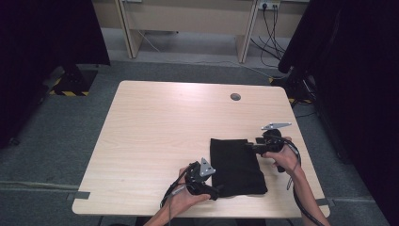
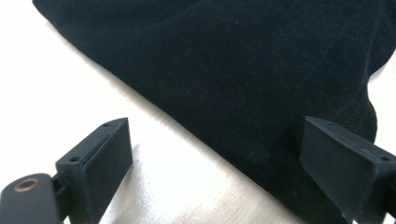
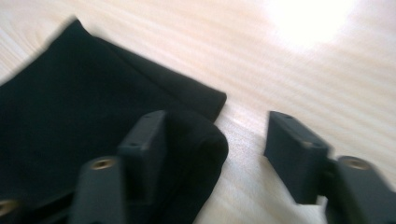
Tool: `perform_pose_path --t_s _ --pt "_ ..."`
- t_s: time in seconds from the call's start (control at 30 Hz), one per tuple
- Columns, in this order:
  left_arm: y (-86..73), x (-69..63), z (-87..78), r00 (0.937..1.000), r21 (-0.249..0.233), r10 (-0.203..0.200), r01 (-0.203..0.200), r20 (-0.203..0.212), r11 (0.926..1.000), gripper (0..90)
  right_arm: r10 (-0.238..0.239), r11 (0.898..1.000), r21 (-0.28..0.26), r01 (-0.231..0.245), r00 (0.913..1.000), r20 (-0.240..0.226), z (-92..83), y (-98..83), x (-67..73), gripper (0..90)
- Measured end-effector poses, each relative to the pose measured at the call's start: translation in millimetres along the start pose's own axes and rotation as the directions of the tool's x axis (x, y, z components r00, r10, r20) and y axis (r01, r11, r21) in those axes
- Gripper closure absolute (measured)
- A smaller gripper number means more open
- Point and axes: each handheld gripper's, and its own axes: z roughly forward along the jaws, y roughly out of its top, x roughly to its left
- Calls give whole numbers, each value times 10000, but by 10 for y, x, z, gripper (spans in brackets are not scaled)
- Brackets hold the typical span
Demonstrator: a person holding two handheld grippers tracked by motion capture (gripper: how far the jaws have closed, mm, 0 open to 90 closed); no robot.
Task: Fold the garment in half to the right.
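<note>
A black folded cloth (image 1: 237, 167) lies flat on the near right part of the wooden table (image 1: 160, 132). My left gripper (image 1: 214, 190) is at the cloth's near left corner. In the left gripper view its jaws (image 2: 217, 135) stand wide open, the cloth (image 2: 243, 70) edge running between them and the right-hand jaw over the fabric. My right gripper (image 1: 249, 146) is at the far right corner. Its jaws (image 3: 217, 128) are open, one over the cloth (image 3: 70, 121), the other over bare wood, with a rolled corner lying between them, untouched by the pads.
A round grey cable hole (image 1: 235, 97) sits near the table's far edge. Dark curtains (image 1: 357, 70) hang at both sides. A wooden desk (image 1: 188, 19) with cables (image 1: 270, 28) stands behind. The table's left half is bare wood.
</note>
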Motion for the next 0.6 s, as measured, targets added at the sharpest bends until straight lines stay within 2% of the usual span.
perform_pose_path --t_s 0.03,0.1,0.17,0.3,0.4,0.43,0.5,0.6 --pt "0 -6 3 10000 21 41 -41 -2 10000 92 -196 9997 160 200 9995 -252 39 2 -22 545" --pt "-2 -14 4 10000 50 5 -5 -1 10000 97 -250 9996 117 261 9957 -889 29 21 -31 735" --pt "-6 -18 0 10000 58 10 -10 -19 10000 100 -804 9965 180 819 9943 -707 -44 64 5 818" --pt "-9 -28 -2 10000 56 31 -31 -56 10000 104 -1735 9847 -221 1730 9845 -256 -255 199 121 850" --pt "-11 -34 -5 10000 46 41 -41 -64 10000 113 -2534 9651 -647 2536 9673 114 -285 313 189 851" --pt "-14 -36 -7 10000 37 25 -25 -72 10000 116 -2643 9618 -691 2648 9643 161 -254 337 196 851" --pt "-18 -43 -13 10000 18 5 -5 -94 10000 125 -2865 9569 -386 2879 9573 372 -129 355 175 850" --pt "-21 -43 -16 9999 -11 -54 54 -126 10000 134 -2793 9602 52 2792 9597 324 115 307 103 848"
